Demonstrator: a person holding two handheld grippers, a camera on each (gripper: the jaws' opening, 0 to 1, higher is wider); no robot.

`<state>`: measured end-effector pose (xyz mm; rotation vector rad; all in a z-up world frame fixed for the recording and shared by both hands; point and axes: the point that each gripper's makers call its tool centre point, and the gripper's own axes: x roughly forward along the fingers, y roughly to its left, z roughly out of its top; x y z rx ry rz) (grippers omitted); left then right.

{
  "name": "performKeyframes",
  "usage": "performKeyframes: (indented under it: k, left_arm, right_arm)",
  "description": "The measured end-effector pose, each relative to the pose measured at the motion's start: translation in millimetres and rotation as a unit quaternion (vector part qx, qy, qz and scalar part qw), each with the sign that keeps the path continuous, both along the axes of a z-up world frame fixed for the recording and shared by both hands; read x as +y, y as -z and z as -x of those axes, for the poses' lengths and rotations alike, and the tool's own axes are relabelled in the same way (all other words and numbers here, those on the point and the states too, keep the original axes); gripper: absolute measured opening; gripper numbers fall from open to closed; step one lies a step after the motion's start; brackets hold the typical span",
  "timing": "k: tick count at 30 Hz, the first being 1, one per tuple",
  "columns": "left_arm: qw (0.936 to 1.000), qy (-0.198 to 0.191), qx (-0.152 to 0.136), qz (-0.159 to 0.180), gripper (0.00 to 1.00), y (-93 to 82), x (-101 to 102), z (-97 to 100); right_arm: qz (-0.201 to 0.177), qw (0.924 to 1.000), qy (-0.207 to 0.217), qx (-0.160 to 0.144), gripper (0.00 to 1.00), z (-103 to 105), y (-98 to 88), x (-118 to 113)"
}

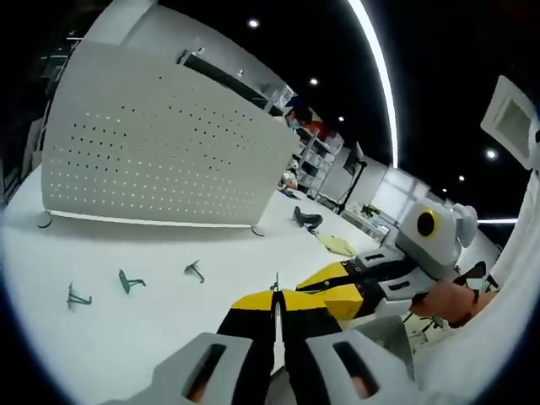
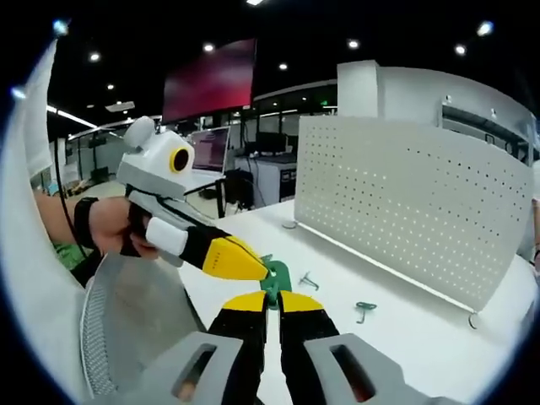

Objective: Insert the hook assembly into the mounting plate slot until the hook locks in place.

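Item: green hook assembly (image 2: 274,277), pinched where my left gripper (image 2: 253,268) and right gripper (image 2: 272,305) meet, both clamped on it above the near edge of the white table (image 1: 169,278). Perforated mounting plate (image 1: 160,143) upright mid-table; three spare hooks (image 1: 131,281) before it

The perforated panel (image 2: 413,202) is white with rows of small dark holes, standing on a white counter (image 1: 152,329). The hooks (image 1: 131,281) are green, and each hand-held gripper (image 2: 271,305) has yellow-and-black jaws on grey housing.
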<state>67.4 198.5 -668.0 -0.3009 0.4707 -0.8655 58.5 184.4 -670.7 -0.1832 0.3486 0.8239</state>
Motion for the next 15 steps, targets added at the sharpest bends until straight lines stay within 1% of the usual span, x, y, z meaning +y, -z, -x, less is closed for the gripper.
performKeyframes:
  k: [2,3,5,7,10,13,15]
  left_arm:
    - [1.0000,0.002,-0.003,-0.007,0.01,1.7,-0.7,0.7]
    - [1.0000,0.004,0.001,-0.009,0.01,3.1,-0.9,1.4]
    - [0.9999,0.001,0.000,-0.011,0.01,4.0,-0.5,1.4]
    - [0.9999,0.001,0.001,-0.011,0.01,4.4,0.0,1.8]
    - [1.0000,-0.001,-0.001,-0.009,0.01,2.7,0.8,1.6]
    - [0.9999,-0.002,0.001,-0.014,0.01,4.5,3.0,1.1]
    - [0.9998,-0.004,-0.001,-0.018,0.01,4.9,4.8,1.3]
  right_arm:
    - [0.001,1.0000,0.002,0.000,0.03,-0.2,1.7,1.4]
    - [0.003,1.0000,0.004,0.004,0.03,0.1,3.2,1.5]
    - [0.000,0.9999,0.012,0.009,0.03,-1.3,4.7,1.5]
    - [0.005,0.9996,0.018,0.019,0.02,-1.7,7.6,1.0]
    - [-0.003,0.9993,0.028,0.026,0.02,-2.6,5.7,2.2]
    - [0.006,0.9994,0.024,0.023,0.02,-2.0,8.1,5.3]
    - [0.008,0.9991,0.027,0.031,0.02,-2.3,8.7,7.0]
